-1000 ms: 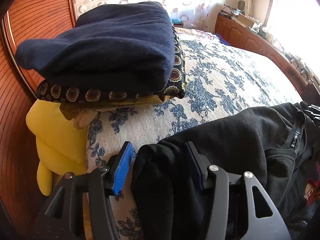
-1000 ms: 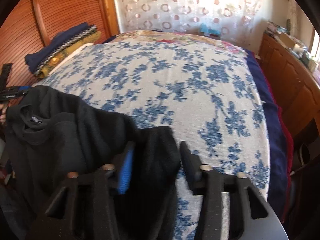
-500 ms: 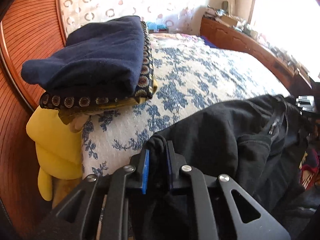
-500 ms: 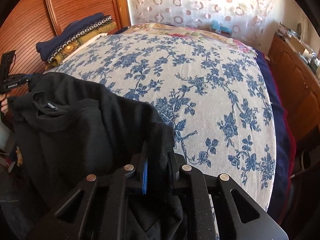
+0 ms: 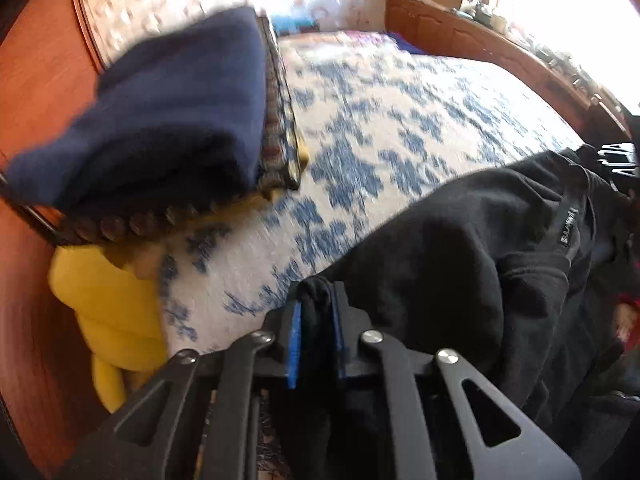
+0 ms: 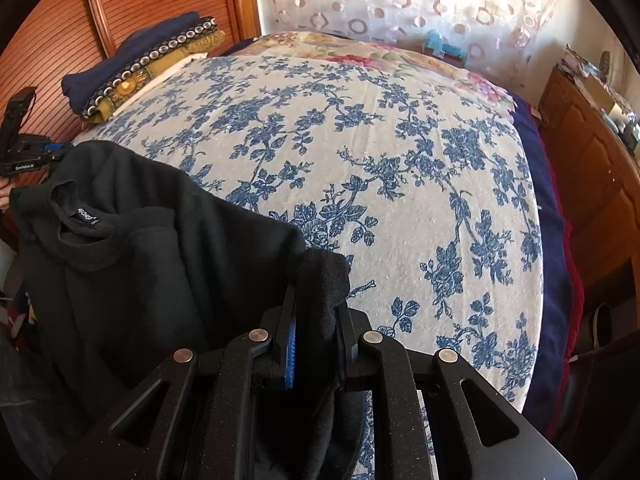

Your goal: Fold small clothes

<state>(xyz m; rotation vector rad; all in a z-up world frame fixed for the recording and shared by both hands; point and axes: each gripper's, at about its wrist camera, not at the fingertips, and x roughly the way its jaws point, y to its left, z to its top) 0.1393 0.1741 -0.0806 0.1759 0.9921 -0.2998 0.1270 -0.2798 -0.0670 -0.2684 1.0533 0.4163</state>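
A black sweater hangs over the near edge of the bed, collar and label facing up. My left gripper is shut on a bunched fold at one shoulder of it, blue pads pressing the cloth. My right gripper pinches the other shoulder of the sweater; its jaws are still closing on the fabric squeezed between them. In the right wrist view the left gripper shows at the far left edge. The sweater's lower part drops out of sight below the bed edge.
The bed carries a white cover with blue flowers. A stack of folded dark blue and patterned textiles lies at its left corner, above a yellow cloth. A wooden wardrobe stands at the left, a wooden dresser at the right.
Both grippers stood open around the sweater's shoulders a second ago and have since shut on the fabric. The left view has rolled slightly and is now blurred.
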